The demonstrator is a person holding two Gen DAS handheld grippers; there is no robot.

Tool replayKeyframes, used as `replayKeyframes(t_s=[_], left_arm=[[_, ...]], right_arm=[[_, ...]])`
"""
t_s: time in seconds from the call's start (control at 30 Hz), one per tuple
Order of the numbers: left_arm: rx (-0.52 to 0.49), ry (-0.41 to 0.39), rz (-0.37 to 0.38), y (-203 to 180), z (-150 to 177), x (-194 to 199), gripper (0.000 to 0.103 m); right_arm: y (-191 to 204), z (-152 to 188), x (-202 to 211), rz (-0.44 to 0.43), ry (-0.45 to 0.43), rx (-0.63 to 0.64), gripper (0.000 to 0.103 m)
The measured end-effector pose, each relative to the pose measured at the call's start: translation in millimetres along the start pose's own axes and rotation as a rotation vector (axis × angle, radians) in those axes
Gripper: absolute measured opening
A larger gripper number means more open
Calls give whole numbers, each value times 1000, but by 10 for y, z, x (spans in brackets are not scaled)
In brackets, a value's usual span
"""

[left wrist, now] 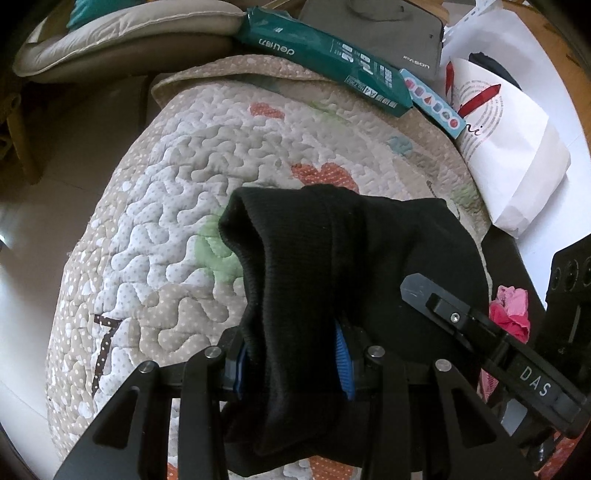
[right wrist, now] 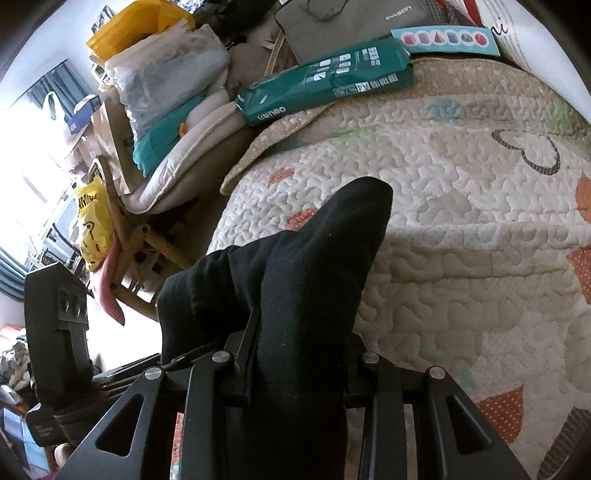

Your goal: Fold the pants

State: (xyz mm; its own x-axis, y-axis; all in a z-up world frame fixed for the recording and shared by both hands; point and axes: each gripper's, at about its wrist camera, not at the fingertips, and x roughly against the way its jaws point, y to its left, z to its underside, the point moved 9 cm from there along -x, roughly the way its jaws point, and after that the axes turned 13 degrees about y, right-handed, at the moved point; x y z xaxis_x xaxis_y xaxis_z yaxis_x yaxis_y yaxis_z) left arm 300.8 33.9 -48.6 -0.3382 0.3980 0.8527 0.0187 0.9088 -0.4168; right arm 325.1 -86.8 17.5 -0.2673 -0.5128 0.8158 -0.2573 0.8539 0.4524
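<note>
The black pants [left wrist: 325, 258] are bunched up and held above a quilted patterned blanket [left wrist: 166, 206]. My left gripper [left wrist: 291, 362] is shut on a thick fold of the black fabric, which drapes over and between its blue-padded fingers [left wrist: 343, 363]. In the right wrist view my right gripper [right wrist: 295, 365] is shut on another part of the pants [right wrist: 310, 280], whose end sticks up and forward over the blanket [right wrist: 461, 206]. The right gripper also shows in the left wrist view [left wrist: 443, 306] at the right, close beside the fabric.
At the blanket's far edge lie a green paper pack [left wrist: 325, 55], a grey bag [left wrist: 384, 33], a light blue card [left wrist: 432, 99] and a white paper bag [left wrist: 509, 147]. A cushioned wicker chair [right wrist: 173, 177] piled with bags stands to the left. A pink cloth [left wrist: 511, 306] lies at the right.
</note>
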Motion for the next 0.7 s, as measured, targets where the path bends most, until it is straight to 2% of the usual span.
replayKeyframes(t_s=[0.1, 0.17, 0.33, 0.5, 0.6, 0.7], left_arm=[[-2, 8, -5, 11, -5, -6, 40], [10, 19, 10, 25, -14, -4, 42], [57, 16, 81, 96, -83, 101, 45], [108, -25, 165, 173, -183, 236, 46], [137, -25, 160, 246, -202, 219, 48], [178, -14, 153, 332, -192, 135, 54]], right_arm=[[-60, 5, -28, 2, -1, -17, 40], [-109, 10, -49, 14, -1, -32, 46], [-280, 69, -78, 44, 6, -72, 58], [-365, 107, 59, 46, -13, -88, 60], [-366, 142, 157, 66, -39, -78, 63], [-334, 191, 194, 105, -54, -44, 65]])
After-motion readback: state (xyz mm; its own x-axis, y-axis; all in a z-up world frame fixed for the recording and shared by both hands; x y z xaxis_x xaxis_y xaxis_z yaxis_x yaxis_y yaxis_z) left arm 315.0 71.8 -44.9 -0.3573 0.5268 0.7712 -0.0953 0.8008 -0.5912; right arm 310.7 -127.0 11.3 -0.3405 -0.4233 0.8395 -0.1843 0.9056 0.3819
